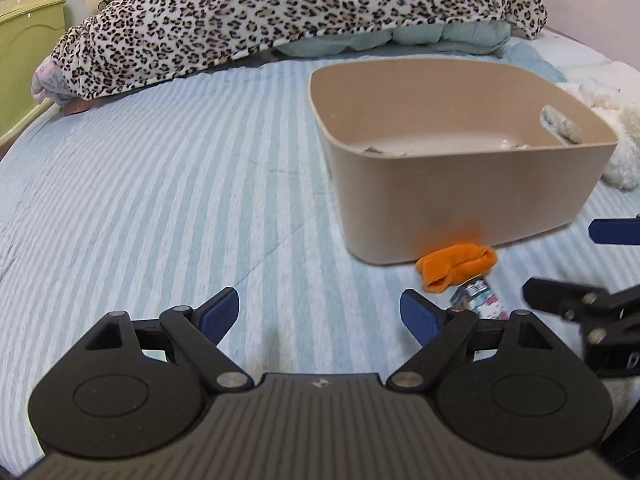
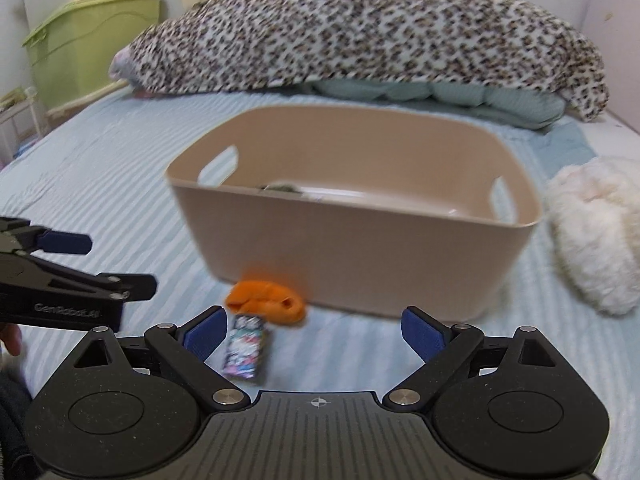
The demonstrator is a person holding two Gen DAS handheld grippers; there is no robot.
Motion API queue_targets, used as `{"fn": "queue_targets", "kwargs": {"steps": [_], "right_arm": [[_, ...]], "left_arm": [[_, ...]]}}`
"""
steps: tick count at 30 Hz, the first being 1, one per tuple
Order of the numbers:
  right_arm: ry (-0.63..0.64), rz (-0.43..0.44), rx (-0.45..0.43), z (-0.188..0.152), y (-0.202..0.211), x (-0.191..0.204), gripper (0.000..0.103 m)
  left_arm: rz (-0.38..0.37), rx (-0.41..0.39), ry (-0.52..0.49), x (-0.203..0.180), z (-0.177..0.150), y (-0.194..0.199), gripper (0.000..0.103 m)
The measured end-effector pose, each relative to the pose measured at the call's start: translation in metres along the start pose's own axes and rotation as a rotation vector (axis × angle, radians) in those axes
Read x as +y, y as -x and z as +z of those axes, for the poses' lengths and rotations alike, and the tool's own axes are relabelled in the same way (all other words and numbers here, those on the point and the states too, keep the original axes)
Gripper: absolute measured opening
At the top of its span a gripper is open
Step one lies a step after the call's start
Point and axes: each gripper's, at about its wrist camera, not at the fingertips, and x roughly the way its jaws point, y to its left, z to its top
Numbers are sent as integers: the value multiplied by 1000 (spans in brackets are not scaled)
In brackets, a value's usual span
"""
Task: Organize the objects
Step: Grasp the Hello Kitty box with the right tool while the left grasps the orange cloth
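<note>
Beneath me spreads a bed sheet of pale blue and white stripes (image 1: 160, 184), lightly wrinkled. Along its far edge I see a heap of bedding under a fleecy leopard-print blanket (image 1: 280, 12), with folds of a pale mint quilt (image 1: 400, 36) showing under its near hem. Far to my left stands a lime-green plastic storage bin (image 2: 88, 48), off the bed, against the wall. To my right a fluffy white plush cushion (image 2: 596, 236) rests on the sheet.
</note>
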Motion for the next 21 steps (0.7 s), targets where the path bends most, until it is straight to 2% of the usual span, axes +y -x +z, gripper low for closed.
{"fn": "queue_targets", "kwargs": {"steps": [4,7,10,13,15,16,17,19,21], "right_arm": [[13,22,34,-4,-17,17,95],[15,32,61,-5,-30,24,95],[-3,51,91,-7,-41,24,95],[24,22,112,-10,-48,25,92],[31,13,125,-11,-53,21,84],[28,20,134,-12,-56,18,73],[24,32,142,-12,-58,15,56],[26,37,158,-12,-63,10,38],[32,46,150,-15,-63,6,35]], "left_arm": [[5,17,1,2,-4,-9,88],[36,25,-8,3,-6,-14,88],[22,29,9,8,-8,-17,88],[22,39,19,10,-8,-22,88],[20,46,20,8,-8,-26,88],[15,48,21,7,-8,-28,88],[7,48,22,6,-7,-29,88],[-9,44,25,1,-7,-29,88],[-29,40,28,-6,-5,-30,88]]}}
